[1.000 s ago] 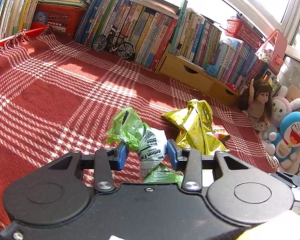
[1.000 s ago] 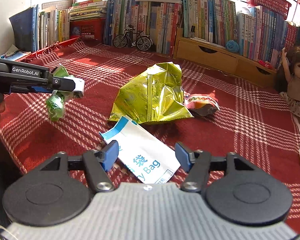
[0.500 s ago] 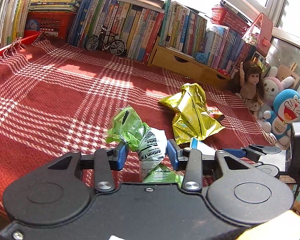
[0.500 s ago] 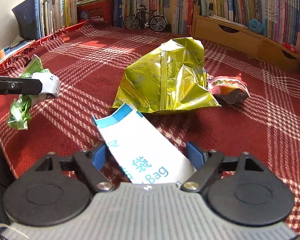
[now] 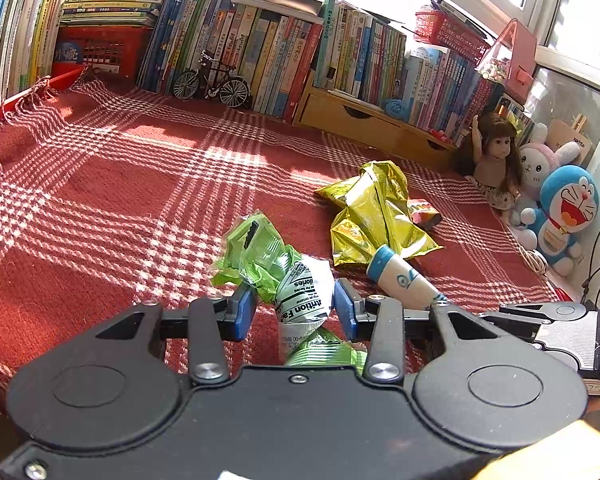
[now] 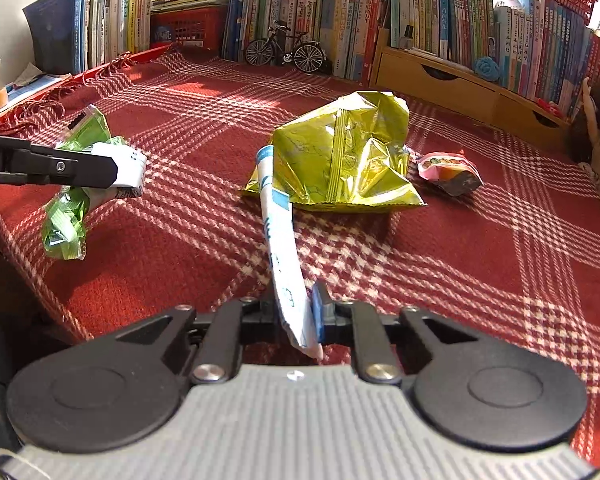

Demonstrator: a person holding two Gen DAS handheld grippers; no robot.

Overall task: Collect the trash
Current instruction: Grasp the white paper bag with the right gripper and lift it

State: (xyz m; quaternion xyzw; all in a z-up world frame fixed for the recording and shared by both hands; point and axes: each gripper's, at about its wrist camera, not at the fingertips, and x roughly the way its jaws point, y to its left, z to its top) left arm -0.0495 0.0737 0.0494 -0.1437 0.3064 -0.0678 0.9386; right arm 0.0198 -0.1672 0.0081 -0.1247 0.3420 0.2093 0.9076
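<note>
Books line the back of the red checked cloth. Left claw grips a green wrapper. Right claw is closing, pinching a white bag.

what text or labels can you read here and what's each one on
"trition Fa", partly cut off: white panel of the green wrapper in the left tool.
"t.AI": side of the left tool, seen from the right wrist.
Blue print on the white bag in the right tool: folded, unreadable.
Book spines: too small and blurred to read.
</note>
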